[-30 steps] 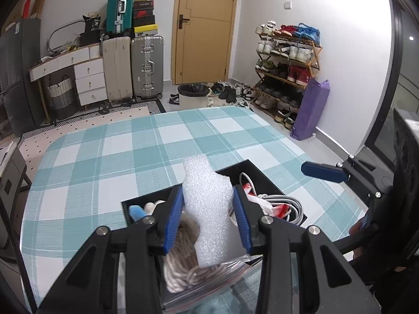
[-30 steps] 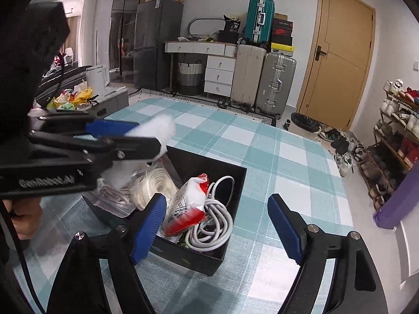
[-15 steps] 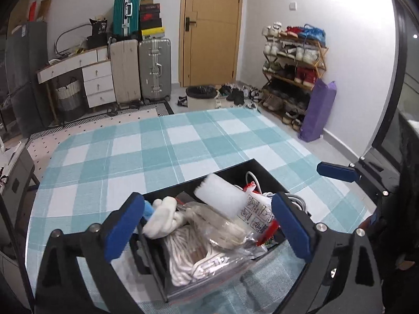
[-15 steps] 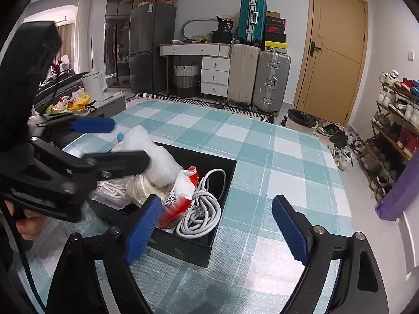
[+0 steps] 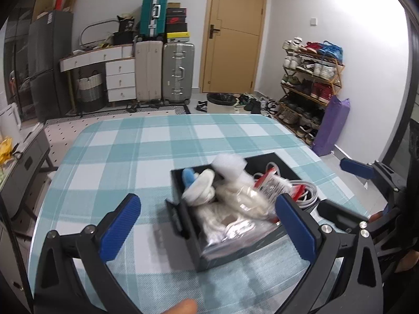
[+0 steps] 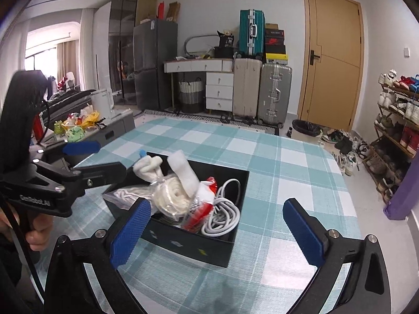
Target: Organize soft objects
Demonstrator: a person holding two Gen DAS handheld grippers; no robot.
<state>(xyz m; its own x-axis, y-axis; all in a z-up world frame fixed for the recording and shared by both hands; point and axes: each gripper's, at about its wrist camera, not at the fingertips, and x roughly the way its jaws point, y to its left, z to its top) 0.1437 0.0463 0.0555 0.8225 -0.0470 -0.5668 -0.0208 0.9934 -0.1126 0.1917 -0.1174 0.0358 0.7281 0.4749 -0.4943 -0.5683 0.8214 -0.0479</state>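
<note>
White walls, wooden door [image 6: 332, 60], suitcases [image 6: 262, 89], shoe rack [image 5: 309, 78].

Left gripper [image 5: 209, 225]: jaws just opening wide, nothing sitting between the blue pads, pointing downward.
Right gripper [image 6: 214, 231]: jaws just spreading fully too, gripping nothing.
Left hand [image 6: 34, 233]: fingers wrapping the handle.

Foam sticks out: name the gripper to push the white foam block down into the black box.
Left, probably. The left gripper sits beside the end of the black box holding the white foam block; the right gripper faces the white cable end. Both jaws have just been opening, empty.
</note>
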